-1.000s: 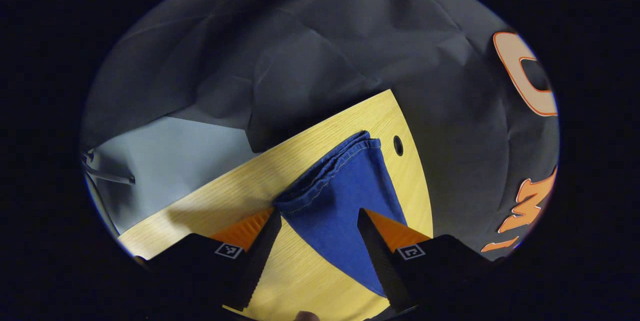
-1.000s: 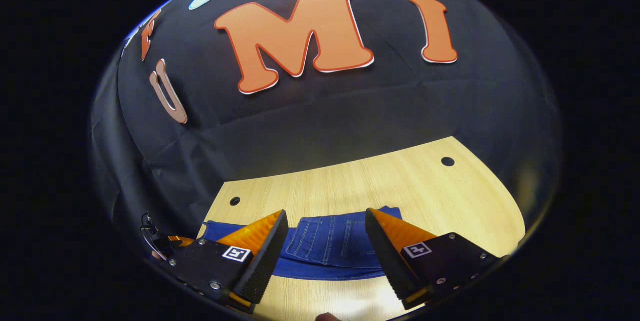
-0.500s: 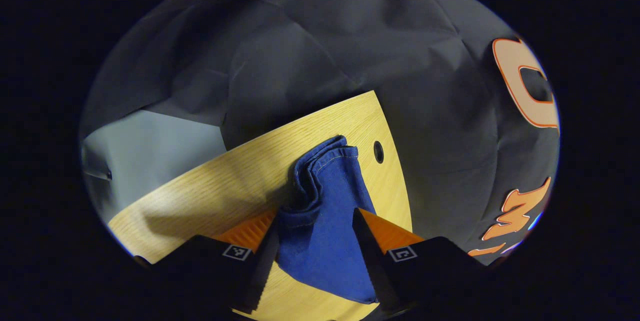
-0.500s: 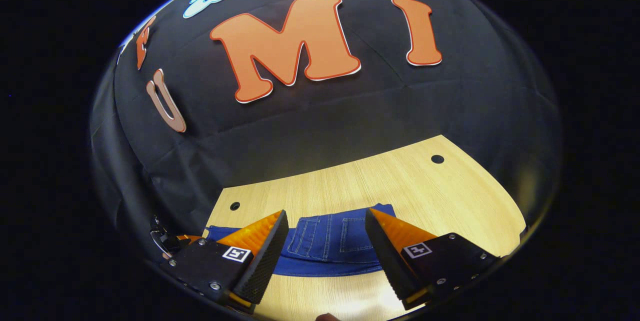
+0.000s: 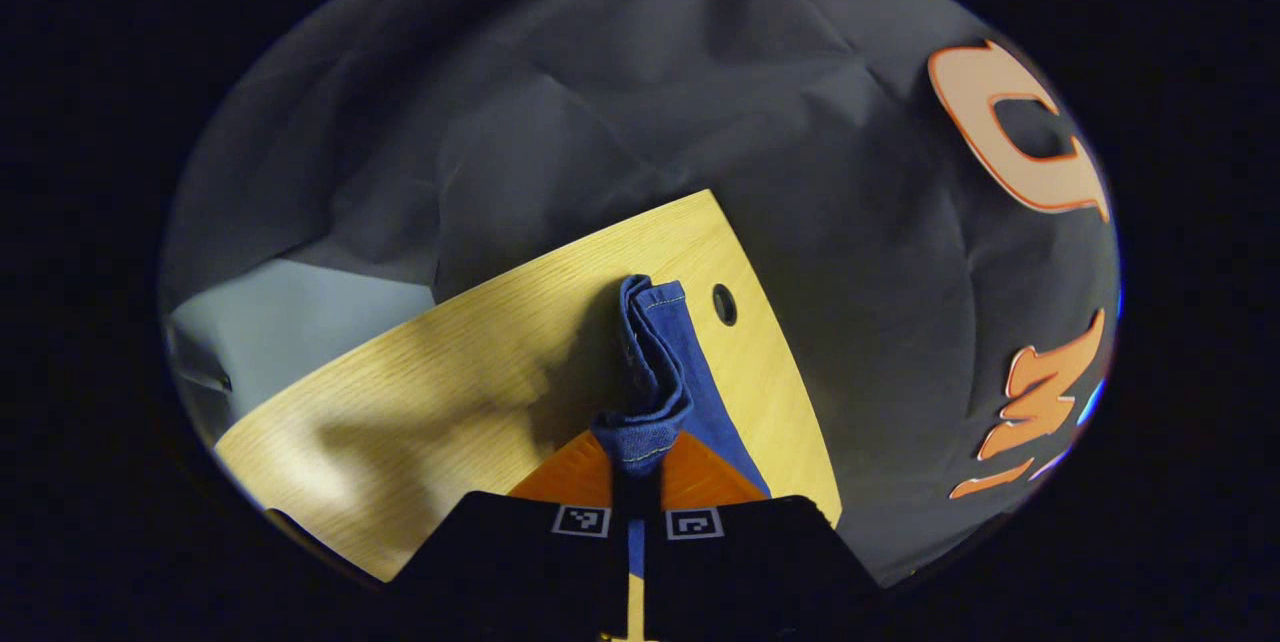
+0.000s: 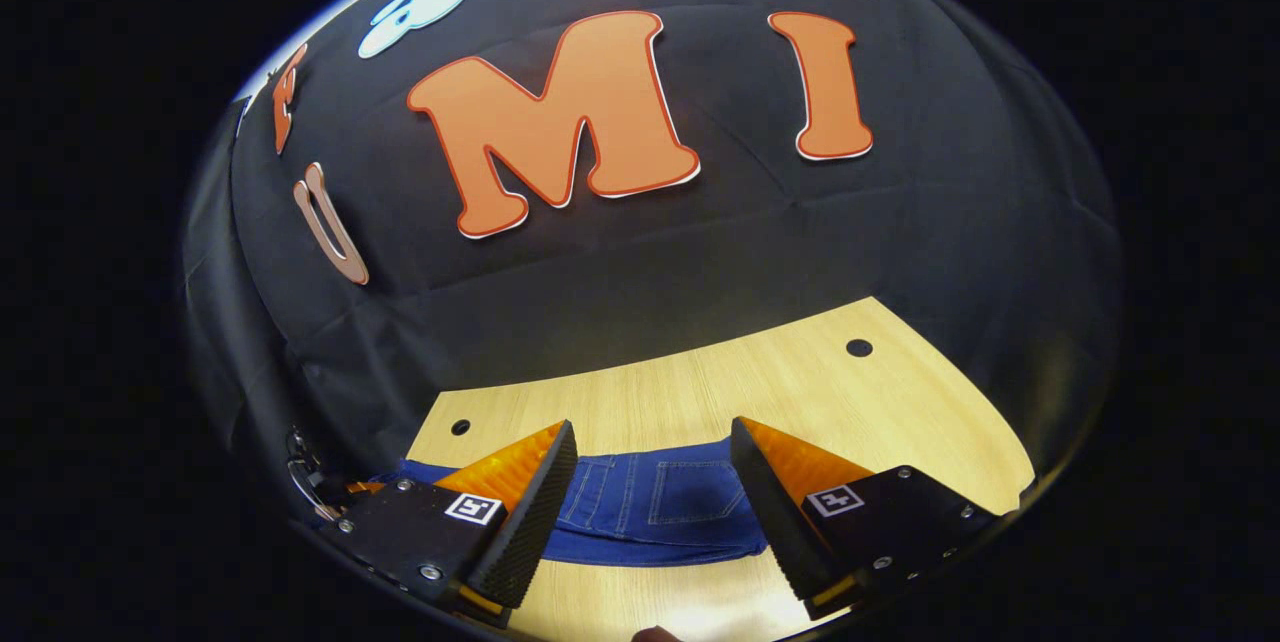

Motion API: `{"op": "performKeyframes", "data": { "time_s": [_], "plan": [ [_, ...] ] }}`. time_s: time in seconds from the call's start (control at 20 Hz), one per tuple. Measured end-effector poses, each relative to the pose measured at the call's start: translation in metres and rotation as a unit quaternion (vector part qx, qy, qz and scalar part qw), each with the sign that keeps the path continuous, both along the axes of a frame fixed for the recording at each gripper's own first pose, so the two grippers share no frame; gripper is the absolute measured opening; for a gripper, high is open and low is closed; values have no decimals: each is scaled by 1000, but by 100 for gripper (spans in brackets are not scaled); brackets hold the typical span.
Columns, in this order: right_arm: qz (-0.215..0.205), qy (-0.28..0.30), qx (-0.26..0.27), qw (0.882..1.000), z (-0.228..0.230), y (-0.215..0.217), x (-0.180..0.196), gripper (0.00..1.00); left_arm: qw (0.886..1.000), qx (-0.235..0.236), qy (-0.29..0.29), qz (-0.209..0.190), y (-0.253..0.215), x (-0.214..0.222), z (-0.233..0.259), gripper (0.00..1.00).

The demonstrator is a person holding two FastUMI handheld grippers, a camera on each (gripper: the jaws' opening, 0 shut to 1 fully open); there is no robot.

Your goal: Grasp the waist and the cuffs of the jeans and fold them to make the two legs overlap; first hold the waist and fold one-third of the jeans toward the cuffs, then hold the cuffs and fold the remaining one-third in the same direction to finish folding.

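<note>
The blue jeans lie on a light wooden table. In the left gripper view their cuff end (image 5: 655, 352) is bunched into a narrow ridge, and my left gripper (image 5: 638, 462) is shut on the cuffs, both fingers pressed against the denim. In the right gripper view the waist part of the jeans (image 6: 650, 507), with a back pocket showing, lies flat between and beyond the fingers of my right gripper (image 6: 652, 512), which stands open above the cloth without touching it.
The wooden table (image 6: 760, 392) has small round holes (image 6: 858, 347) near its far corners, one also beside the cuffs (image 5: 723, 304). Black cloth walls close in right behind the table edge. A pale floor patch (image 5: 290, 312) lies past the table's left edge.
My left gripper closed from open onto the cuffs, gathering the flat cuff end into a narrow bunch. My right gripper stayed open, and the waist drifted slightly lower in its view.
</note>
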State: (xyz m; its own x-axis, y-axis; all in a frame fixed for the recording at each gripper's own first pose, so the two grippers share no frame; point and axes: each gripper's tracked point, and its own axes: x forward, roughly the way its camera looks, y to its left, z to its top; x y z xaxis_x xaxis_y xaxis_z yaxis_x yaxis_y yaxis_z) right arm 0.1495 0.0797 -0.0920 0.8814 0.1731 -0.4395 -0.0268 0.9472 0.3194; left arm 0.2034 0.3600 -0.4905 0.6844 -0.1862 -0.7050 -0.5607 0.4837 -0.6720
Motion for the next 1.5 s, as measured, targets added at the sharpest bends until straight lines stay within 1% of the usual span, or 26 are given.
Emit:
{"op": "performKeyframes", "data": {
  "time_s": [0.15, 0.3, 0.5, 0.75, 0.95, 1.1, 1.3, 1.5],
  "plan": [
    [10, -9, -8, 1000, 2, -7, 5, 95, 999, 33, -33, -27, -18, 9, 39, 6],
    [23, -17, -10, 1000, 2, -12, 8, 95, 994, 64, -64, -56, -40, 16, 79, 6],
    [38, -23, -11, 999, 0, -17, 12, 95, 987, 80, -107, -87, -87, 26, 134, 6],
    [56, -29, -24, 998, -8, -28, 14, 95, 975, 98, -152, -131, -150, 41, 191, 6],
    [61, -27, -28, 997, -16, -37, 14, 96, 964, 107, -174, -172, -205, 47, 218, 6],
    [65, -27, -28, 997, -21, -47, 16, 96, 955, 109, -185, -206, -251, 51, 230, 6],
    [64, -22, -24, 997, -28, -62, 17, 97, 943, 110, -189, -250, -313, 55, 235, 6],
    [62, -17, -19, 998, -37, -77, 18, 97, 931, 109, -184, -297, -378, 57, 227, 6]
  ]
}}
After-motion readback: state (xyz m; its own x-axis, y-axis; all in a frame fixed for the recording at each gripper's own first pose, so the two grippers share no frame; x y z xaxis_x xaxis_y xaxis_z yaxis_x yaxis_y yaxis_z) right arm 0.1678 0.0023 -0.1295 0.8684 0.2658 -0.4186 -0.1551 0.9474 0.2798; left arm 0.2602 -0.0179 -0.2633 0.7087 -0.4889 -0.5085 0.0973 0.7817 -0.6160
